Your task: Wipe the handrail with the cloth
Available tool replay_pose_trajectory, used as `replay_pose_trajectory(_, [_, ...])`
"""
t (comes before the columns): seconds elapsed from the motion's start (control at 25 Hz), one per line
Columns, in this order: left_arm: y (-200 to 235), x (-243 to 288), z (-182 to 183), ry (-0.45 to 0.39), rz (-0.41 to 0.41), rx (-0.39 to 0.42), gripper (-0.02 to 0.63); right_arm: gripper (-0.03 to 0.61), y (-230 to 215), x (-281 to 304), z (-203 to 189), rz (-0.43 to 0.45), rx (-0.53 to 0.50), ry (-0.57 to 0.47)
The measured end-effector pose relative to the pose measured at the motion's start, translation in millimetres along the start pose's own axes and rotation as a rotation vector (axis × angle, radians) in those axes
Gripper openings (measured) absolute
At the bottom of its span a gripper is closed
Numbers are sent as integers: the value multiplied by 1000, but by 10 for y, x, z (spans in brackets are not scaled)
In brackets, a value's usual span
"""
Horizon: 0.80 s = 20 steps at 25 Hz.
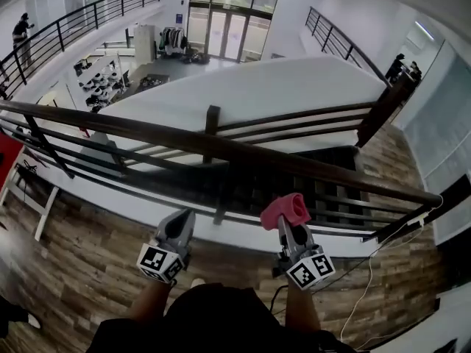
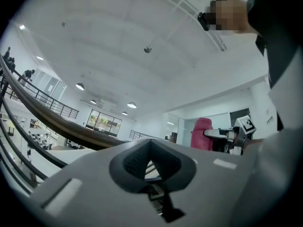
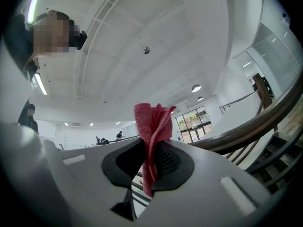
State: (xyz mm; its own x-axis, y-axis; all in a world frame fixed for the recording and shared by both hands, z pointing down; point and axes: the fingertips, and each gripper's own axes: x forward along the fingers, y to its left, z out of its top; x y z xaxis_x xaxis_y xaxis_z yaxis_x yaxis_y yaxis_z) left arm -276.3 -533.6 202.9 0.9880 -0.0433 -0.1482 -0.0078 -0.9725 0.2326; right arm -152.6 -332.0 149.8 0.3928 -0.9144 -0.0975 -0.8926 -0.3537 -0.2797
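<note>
Cloth (image 1: 285,209), pink and bunched, is sticking up out of the right gripper (image 3: 150,161), whose fingers (image 3: 213,178) are clenching its lower folds. The handrail (image 1: 221,150) is lying just ahead of the cloth, apparently not touching it, with its long axis running crosswise in front of the person, from far left down to the right. The left gripper (image 1: 179,225) is hanging beside the right one, its fingers (image 2: 94,183) pressed together on nothing. The right hand is looking like the one to act: it is probably needing to push the cloth forward onto the rail's top, then slide along its length.
</note>
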Motion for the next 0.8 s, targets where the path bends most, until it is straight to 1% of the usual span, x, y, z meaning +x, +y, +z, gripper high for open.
replay_pose_trajectory(0.16, [76, 180, -25, -4, -11, -12, 0, 41, -9, 246, -38, 20, -21, 28])
replay_pose_trajectory(0.32, [87, 305, -62, 6, -2, -6, 0, 41, -93, 479, -89, 40, 10, 41])
replay_pose_trajectory(0.44, [106, 388, -87, 7, 34, -1, 0, 41, -153, 655, -118, 65, 12, 57])
replay_pose_trajectory(0.56, [69, 538, -61, -7, 65, 3, 0, 41, -325, 917, -88, 86, 5, 88])
replay_pose_trajectory(0.68, [14, 685, -72, -7, 108, 26, 0, 41, -470, 1225, -155, 143, -2, 152])
replay_pose_trajectory(0.8, [8, 827, -108, 3, 159, 42, 0, 41, -521, 1569, -227, 203, -38, 209])
